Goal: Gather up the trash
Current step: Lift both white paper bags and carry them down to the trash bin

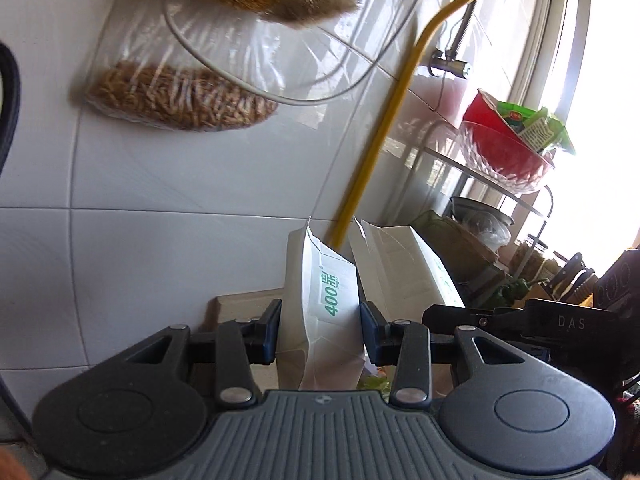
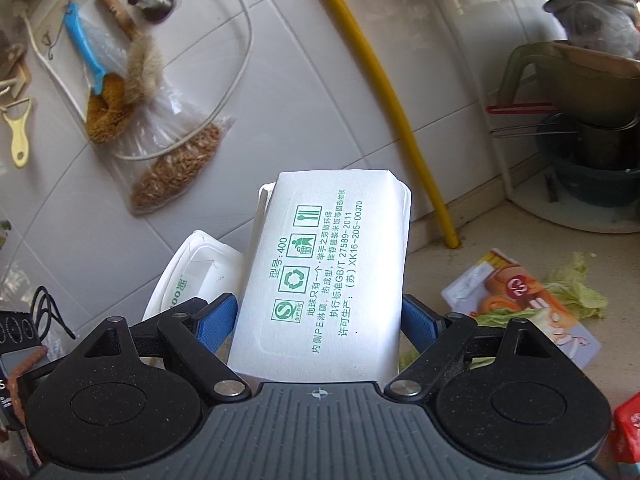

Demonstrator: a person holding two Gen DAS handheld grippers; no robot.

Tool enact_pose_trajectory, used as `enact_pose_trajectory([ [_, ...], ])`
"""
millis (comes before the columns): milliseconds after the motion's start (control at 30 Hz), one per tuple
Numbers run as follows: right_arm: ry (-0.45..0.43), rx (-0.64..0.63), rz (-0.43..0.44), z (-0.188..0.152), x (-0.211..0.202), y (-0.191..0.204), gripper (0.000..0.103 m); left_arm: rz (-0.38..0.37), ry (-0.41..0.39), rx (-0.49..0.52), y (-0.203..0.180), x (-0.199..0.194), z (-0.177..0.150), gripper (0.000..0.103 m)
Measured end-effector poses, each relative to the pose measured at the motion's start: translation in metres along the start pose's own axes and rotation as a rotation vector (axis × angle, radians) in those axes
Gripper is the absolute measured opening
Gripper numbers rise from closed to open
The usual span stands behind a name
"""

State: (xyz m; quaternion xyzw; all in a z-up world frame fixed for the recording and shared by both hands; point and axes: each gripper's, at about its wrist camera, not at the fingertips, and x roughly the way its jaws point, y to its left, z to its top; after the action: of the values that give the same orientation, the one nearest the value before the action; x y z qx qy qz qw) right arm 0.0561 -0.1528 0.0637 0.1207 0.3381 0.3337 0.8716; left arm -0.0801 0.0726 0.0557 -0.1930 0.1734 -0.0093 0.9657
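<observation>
The left gripper [image 1: 320, 334] is pinching one white paper lunch box [image 1: 320, 312] between its fingers, and the right gripper [image 2: 318, 320] is pinching another [image 2: 324, 276], both raised above the countertop [image 2: 520, 232]. These boxes are probably light and crushable, so gripping the side walls gently seems best.

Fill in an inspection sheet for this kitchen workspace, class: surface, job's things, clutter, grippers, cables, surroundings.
Surface: beige countertop, littered.
Job's things: two white paper food boxes; one box sits between the left gripper's fingers, the other box between the right's.
Clutter: lettuce scraps, printed card.
Grippers: left gripper and right gripper each shut on a box.
Cables: white cord looped on the wall; yellow hose running to the counter.
Surroundings: tiled wall, hanging brushes, rack with bowls.
</observation>
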Motion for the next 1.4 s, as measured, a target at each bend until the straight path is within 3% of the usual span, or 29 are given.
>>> enact_pose_trajectory([
  [233,0.065,-0.064,0.077,0.003,0.037,0.045,0.090,0.091,-0.029,-0.029,0.032,-0.028,-0.001,0.037],
  [567,0.121,-0.141,0.081,-0.010,0.070,0.087,0.090,0.166,-0.011,-0.053,0.068,-0.044,-0.007,0.037],
  [1033,0.238,-0.124,0.051,-0.046,0.116,0.093,0.090,0.221,0.095,-0.045,0.089,-0.024,-0.032,0.037],
  [1400,0.278,-0.132,-0.009,-0.059,0.141,0.091,0.090,0.264,0.169,-0.045,0.104,-0.005,-0.044,0.038],
])
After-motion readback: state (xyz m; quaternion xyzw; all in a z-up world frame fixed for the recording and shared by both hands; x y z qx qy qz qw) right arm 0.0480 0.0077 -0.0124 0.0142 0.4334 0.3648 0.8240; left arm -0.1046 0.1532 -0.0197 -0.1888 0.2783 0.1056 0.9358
